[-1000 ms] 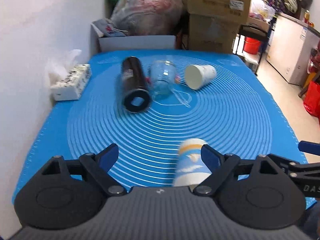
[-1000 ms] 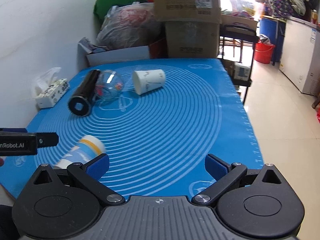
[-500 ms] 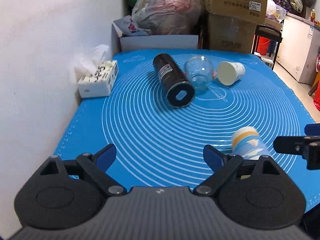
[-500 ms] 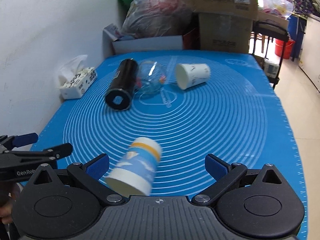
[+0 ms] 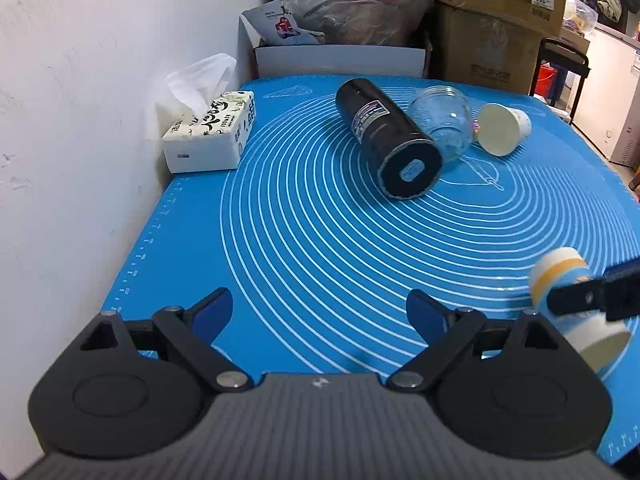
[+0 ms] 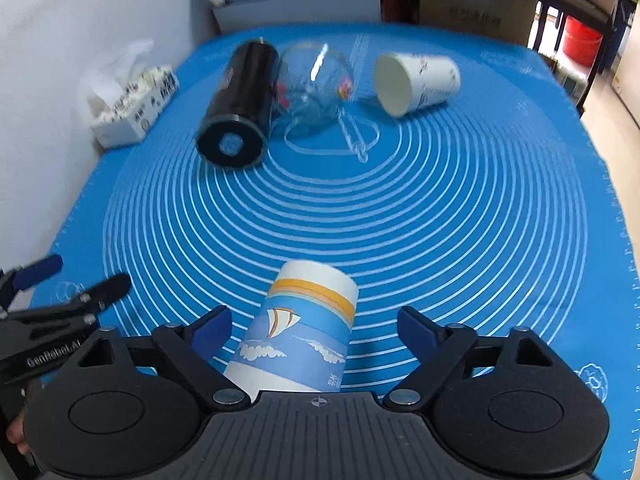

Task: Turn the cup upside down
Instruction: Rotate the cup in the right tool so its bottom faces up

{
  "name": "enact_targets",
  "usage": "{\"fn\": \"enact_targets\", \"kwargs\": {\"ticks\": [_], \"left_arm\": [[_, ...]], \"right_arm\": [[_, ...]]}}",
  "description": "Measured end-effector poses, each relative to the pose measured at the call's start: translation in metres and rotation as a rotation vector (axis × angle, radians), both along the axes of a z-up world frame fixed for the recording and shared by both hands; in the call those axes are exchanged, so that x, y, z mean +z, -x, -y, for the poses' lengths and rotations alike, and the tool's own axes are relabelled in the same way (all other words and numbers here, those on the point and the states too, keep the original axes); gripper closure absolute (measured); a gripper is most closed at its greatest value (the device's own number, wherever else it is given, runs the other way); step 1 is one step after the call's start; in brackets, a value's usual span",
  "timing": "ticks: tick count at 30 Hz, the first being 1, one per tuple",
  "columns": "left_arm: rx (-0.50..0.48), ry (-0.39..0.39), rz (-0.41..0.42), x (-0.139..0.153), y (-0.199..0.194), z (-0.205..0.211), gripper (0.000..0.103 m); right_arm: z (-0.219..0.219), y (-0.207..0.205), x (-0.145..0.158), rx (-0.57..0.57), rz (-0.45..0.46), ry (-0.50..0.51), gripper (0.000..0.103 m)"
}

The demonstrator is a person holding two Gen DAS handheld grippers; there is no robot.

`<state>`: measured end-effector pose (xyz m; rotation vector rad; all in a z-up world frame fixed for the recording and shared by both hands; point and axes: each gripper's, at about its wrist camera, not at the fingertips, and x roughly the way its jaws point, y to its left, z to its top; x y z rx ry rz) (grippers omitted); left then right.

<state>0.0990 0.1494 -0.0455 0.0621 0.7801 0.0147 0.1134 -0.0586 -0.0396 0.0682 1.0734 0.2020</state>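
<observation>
Half a second ago the sailboat cup (image 6: 298, 332) lay off to the left of the right gripper (image 6: 314, 330); now the right gripper is centred on it, the cup lying between the blue pads (image 6: 210, 330) with a gap on each side. The left gripper (image 5: 320, 312), meanwhile, has swung away toward the wall side and now faces bare blue mat (image 5: 280, 240). I read this as the right gripper taking over the grasp while the left one stands clear; the flip itself is not yet begun.

Taking the cup as the landmark and going left to right: well to its left, the left gripper has its jaws wide apart and holds nothing. Around the cup, the right gripper is also spread wide, its pads not touching the paper wall. Far beyond the cup lie a black flask (image 6: 240, 112), a clear glass jar (image 6: 316, 88) touching it, and a white paper cup (image 6: 416, 82), all on their sides.

The sailboat cup lies on its side near the front edge of the mat, its closed base pointing away from the right wrist camera and its open mouth toward it. It is white paper with a yellow band, blue sea and clouds, undented as far as shows.
</observation>
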Motion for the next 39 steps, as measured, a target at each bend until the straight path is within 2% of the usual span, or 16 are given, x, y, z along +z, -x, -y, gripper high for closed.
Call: {"fn": "enact_targets", "kwargs": {"ticks": [1, 5, 7, 11, 13, 17, 20, 22, 26, 29, 31, 33, 35, 39], "left_arm": [[0.001, 0.000, -0.001, -0.001, -0.002, 0.000, 0.010], [0.000, 0.000, -0.005, -0.005, -0.011, 0.000, 0.010], [0.000, 0.002, -0.008, -0.006, -0.014, 0.000, 0.010], [-0.001, 0.004, -0.010, -0.008, -0.017, 0.002, 0.010], [-0.002, 0.003, -0.011, -0.008, -0.017, 0.003, 0.010], [0.000, 0.002, -0.013, -0.007, -0.016, 0.004, 0.010], [0.000, 0.004, -0.008, -0.005, -0.014, 0.006, 0.010], [-0.001, 0.005, 0.000, -0.003, -0.011, 0.008, 0.010], [0.002, 0.007, 0.014, -0.001, -0.005, 0.013, 0.010], [-0.001, 0.013, 0.014, -0.001, -0.001, 0.017, 0.010], [-0.007, 0.014, 0.015, -0.001, 0.001, 0.020, 0.010], [-0.011, 0.010, 0.018, -0.001, 0.004, 0.022, 0.010], [-0.014, 0.009, 0.018, -0.001, 0.005, 0.025, 0.010], [-0.019, 0.016, 0.018, 0.001, 0.008, 0.029, 0.010]], "right_arm": [[-0.001, -0.003, -0.004, 0.005, -0.020, -0.001, 0.021], [-0.003, -0.012, -0.015, 0.016, -0.072, -0.032, 0.024], [-0.003, -0.016, -0.017, 0.019, -0.094, -0.049, 0.032], [0.000, -0.022, -0.020, 0.016, -0.139, -0.102, 0.041], [0.001, -0.023, -0.020, 0.009, -0.130, -0.095, 0.045], [0.004, -0.019, -0.018, 0.014, -0.104, -0.106, 0.046], [0.004, -0.007, -0.007, 0.022, 0.004, -0.090, 0.046], [0.003, 0.005, 0.002, 0.012, 0.118, -0.048, 0.046], [-0.001, 0.035, 0.005, -0.023, 0.398, 0.134, 0.046], [-0.002, 0.055, -0.009, -0.037, 0.556, 0.218, 0.046], [-0.002, 0.064, -0.024, -0.041, 0.608, 0.249, 0.046], [0.002, 0.071, -0.035, -0.054, 0.622, 0.244, 0.046], [0.002, 0.078, -0.037, -0.052, 0.654, 0.239, 0.046], [0.005, 0.088, -0.034, -0.056, 0.647, 0.226, 0.046]]}}
